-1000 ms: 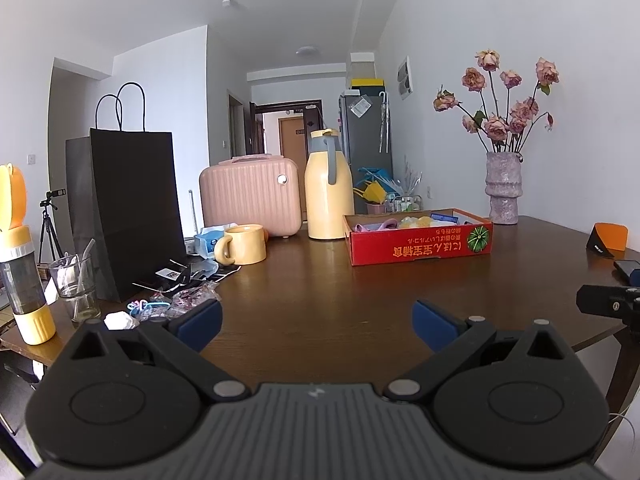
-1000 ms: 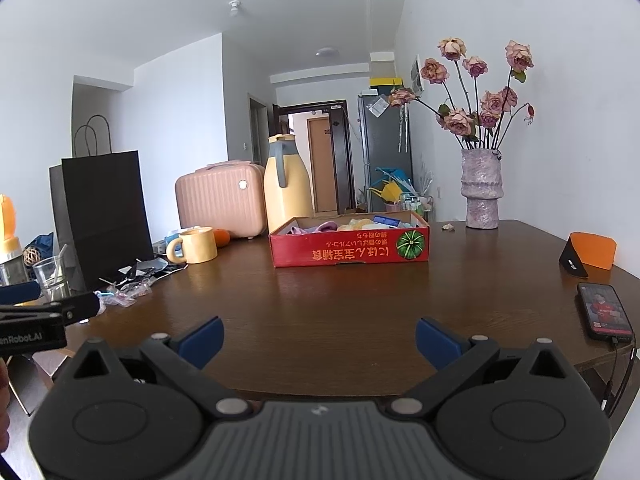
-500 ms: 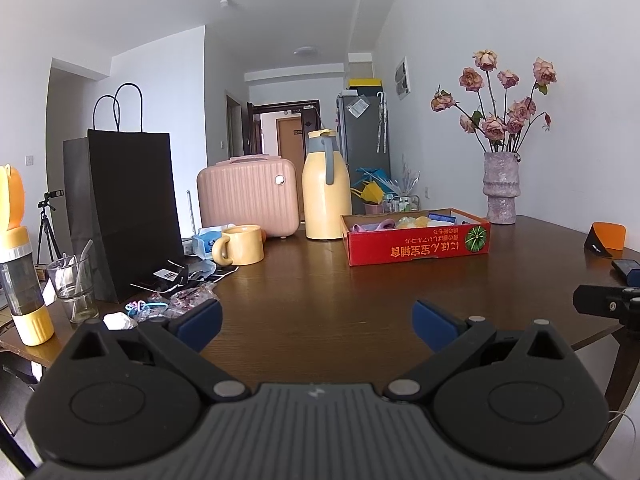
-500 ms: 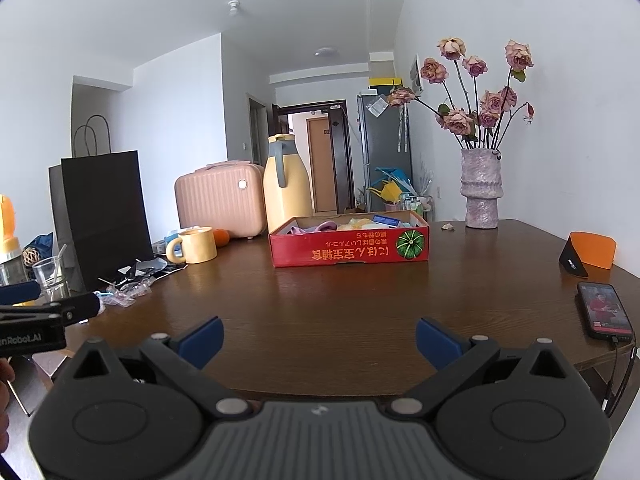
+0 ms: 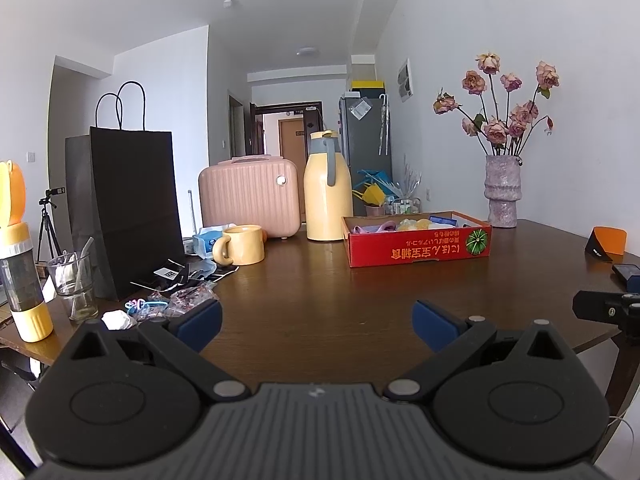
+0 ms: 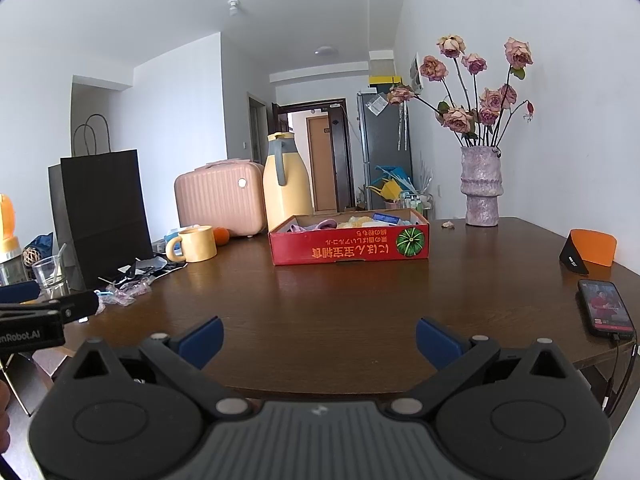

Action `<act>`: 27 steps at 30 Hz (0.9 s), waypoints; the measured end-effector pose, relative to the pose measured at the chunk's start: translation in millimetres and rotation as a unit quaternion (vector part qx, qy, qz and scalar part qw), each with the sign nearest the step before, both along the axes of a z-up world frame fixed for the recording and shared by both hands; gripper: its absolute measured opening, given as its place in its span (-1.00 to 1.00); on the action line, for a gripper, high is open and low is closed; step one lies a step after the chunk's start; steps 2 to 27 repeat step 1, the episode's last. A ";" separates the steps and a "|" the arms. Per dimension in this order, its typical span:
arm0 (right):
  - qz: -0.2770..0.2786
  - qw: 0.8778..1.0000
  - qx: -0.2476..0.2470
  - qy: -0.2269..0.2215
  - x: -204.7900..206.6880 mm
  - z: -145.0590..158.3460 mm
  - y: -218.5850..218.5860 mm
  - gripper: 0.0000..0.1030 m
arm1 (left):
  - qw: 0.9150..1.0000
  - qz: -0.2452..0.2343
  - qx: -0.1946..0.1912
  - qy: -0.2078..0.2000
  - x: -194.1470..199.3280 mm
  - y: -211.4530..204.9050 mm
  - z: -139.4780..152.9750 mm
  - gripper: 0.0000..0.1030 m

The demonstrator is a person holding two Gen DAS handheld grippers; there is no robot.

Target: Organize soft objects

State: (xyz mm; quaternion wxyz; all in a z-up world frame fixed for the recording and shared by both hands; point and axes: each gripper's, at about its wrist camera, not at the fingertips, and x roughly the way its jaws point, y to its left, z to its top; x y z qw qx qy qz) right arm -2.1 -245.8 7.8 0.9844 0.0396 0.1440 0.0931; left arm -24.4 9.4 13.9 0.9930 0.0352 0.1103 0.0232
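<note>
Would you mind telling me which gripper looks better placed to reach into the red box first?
Probably the right gripper: the red box sits almost straight ahead of it. For the left gripper, the box lies off to its right. Both are open and empty.

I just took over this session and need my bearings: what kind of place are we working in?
Most likely a lived-in apartment, at a dining table. A dark wooden table holds a vase of dried roses, a yellow mug and a red cardboard box of soft items; behind it a hallway leads to a door beside a fridge.
</note>
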 end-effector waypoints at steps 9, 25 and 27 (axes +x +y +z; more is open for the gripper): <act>-0.001 1.000 -0.002 -0.002 0.9 -0.3 0.1 1.00 | 1.000 0.000 0.000 -0.001 -0.1 -0.1 -0.4 1.00; -0.001 1.000 -0.002 -0.002 0.9 -0.3 0.1 1.00 | 1.000 0.000 0.000 -0.001 -0.1 -0.1 -0.4 1.00; -0.001 1.000 -0.002 -0.002 0.9 -0.3 0.1 1.00 | 1.000 0.000 0.000 -0.001 -0.1 -0.1 -0.4 1.00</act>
